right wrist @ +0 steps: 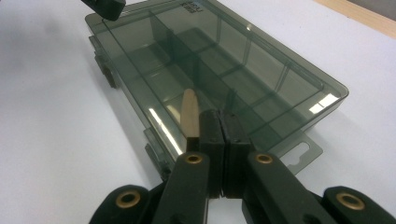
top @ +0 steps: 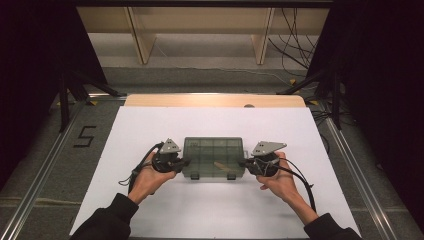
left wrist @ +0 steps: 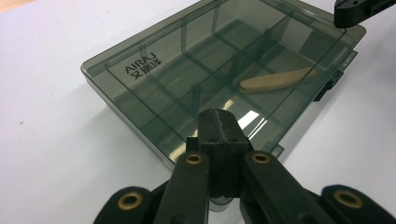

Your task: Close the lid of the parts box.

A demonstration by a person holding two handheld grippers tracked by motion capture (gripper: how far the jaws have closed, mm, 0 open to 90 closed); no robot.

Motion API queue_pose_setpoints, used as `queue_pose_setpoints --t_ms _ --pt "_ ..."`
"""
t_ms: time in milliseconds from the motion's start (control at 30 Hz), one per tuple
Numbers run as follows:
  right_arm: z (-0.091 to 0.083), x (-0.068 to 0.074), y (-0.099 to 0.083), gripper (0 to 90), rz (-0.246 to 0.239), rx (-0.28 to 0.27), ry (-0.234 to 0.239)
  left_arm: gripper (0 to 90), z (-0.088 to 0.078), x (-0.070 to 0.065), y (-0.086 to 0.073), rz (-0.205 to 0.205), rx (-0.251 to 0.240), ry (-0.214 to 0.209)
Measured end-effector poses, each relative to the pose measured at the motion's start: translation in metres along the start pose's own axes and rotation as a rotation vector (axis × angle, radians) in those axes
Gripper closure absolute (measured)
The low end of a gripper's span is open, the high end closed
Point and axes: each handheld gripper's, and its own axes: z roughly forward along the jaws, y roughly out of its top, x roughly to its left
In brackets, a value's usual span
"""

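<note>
The white table (top: 150, 125) lay before me with the smoky plastic organizer box (top: 213, 150) at its middle, lid down, between my two hands. I judged the box light and stiff, its moulded walls slick and a little brittle, so a hard pinch on the thin lid could crack it; the short ends and the two front latches (top: 231, 176) looked the safest places to take hold. Through the lid I could see the dividers and one pale wooden stick (left wrist: 275, 80) lying loose in a compartment toward the right end, likely to slide if the box tipped.

My left gripper (left wrist: 218, 125) sat at the box's left end, jaws pressed fully together with nothing between them, the tips resting at or just over the edge of the lid. My right gripper (right wrist: 219, 122) mirrored it at the right end, jaws likewise together and empty, tips against the box's rim beside the hang tab (right wrist: 303, 154).
</note>
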Motion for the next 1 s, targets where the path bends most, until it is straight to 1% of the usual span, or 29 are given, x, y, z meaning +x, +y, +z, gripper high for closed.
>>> queue_pose_setpoints --t_ms 67,100,300,467,500,567,733,833,867,1000 --pt "0.0001 0.0002 -0.0003 89.4 0.000 0.005 0.001 89.7 0.0000 0.0003 -0.0002 0.004 0.005 0.000" --pt "0.0004 0.0002 -0.0004 89.5 -0.001 0.005 0.001 89.7 0.0007 -0.0004 -0.0006 -0.004 0.002 0.006" --pt "0.0013 0.0005 -0.0008 89.4 -0.002 0.008 0.002 89.7 0.0010 -0.0003 -0.0009 -0.004 0.005 0.008" --pt "0.0014 0.0006 -0.0010 89.4 -0.002 0.011 0.008 89.7 0.0011 -0.0004 -0.0010 -0.004 0.007 0.009" --pt "0.0015 0.0006 -0.0011 89.4 -0.001 0.012 0.009 89.7 0.0015 -0.0003 -0.0011 -0.007 0.007 0.004" --pt "0.0017 0.0001 -0.0018 89.4 0.000 0.012 0.008 89.7 0.0019 -0.0007 -0.0010 -0.009 0.007 0.016" --pt "0.0014 -0.0002 -0.0028 89.5 0.005 0.007 0.007 89.7 0.0018 -0.0008 -0.0012 -0.012 0.007 0.017" --pt "0.0011 -0.0013 -0.0038 89.6 0.003 0.010 0.005 89.7 0.0023 -0.0009 -0.0020 -0.007 0.012 0.011" --pt "0.0010 -0.0014 -0.0039 89.6 0.005 0.010 0.006 89.7 0.0024 -0.0011 -0.0022 0.005 0.010 0.018" --pt "0.0010 -0.0022 -0.0048 89.6 0.007 0.007 0.006 89.8 0.0025 -0.0003 -0.0033 0.000 0.006 0.007"
